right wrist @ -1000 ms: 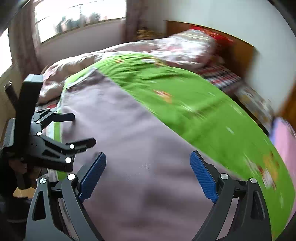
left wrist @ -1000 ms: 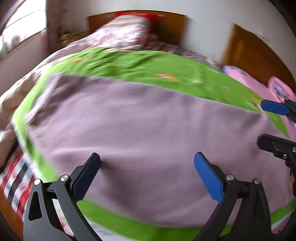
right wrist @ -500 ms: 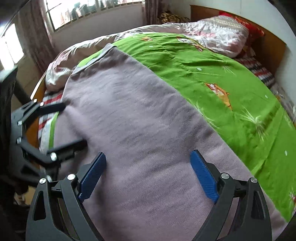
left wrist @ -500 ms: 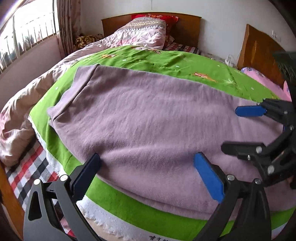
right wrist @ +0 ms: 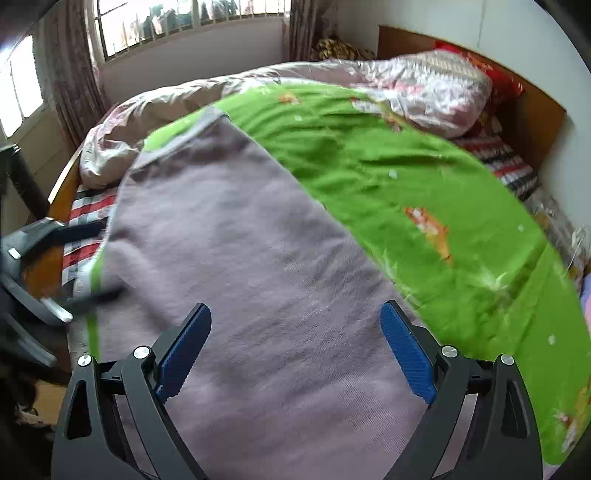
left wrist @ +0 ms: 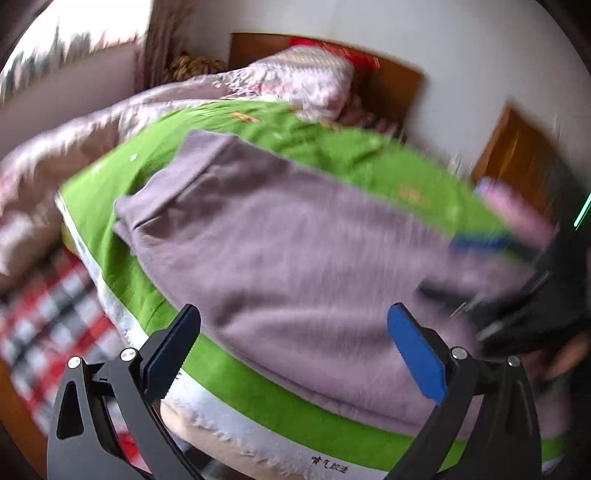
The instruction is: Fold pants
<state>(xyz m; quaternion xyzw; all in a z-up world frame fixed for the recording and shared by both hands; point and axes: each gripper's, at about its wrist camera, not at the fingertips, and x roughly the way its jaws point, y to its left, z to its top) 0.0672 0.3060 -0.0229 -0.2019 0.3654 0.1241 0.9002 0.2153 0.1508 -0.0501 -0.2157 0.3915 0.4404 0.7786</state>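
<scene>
Mauve knit pants (left wrist: 295, 258) lie flat along the near side of a green bedspread (left wrist: 332, 155), with their ribbed waistband (right wrist: 184, 140) at the far left end. My left gripper (left wrist: 295, 350) hovers open above the pants' near edge, nothing between its blue pads. My right gripper (right wrist: 295, 350) stands open over the middle of the pants (right wrist: 240, 266). In the left wrist view the right gripper (left wrist: 517, 273) shows blurred at the right edge. The left gripper (right wrist: 55, 266) appears blurred at the left of the right wrist view.
A pink floral quilt (right wrist: 424, 85) is bunched at the head and far side of the bed. A wooden headboard (right wrist: 535, 107) stands behind it. A window (right wrist: 184, 22) with curtains fills the far wall. A red checked sheet (left wrist: 44, 314) shows below the bedspread's white fringe (left wrist: 229, 417).
Both grippers stayed open. The left wrist view swung left and back and is now motion-blurred; the right wrist view tilted up, showing more of the bed's head.
</scene>
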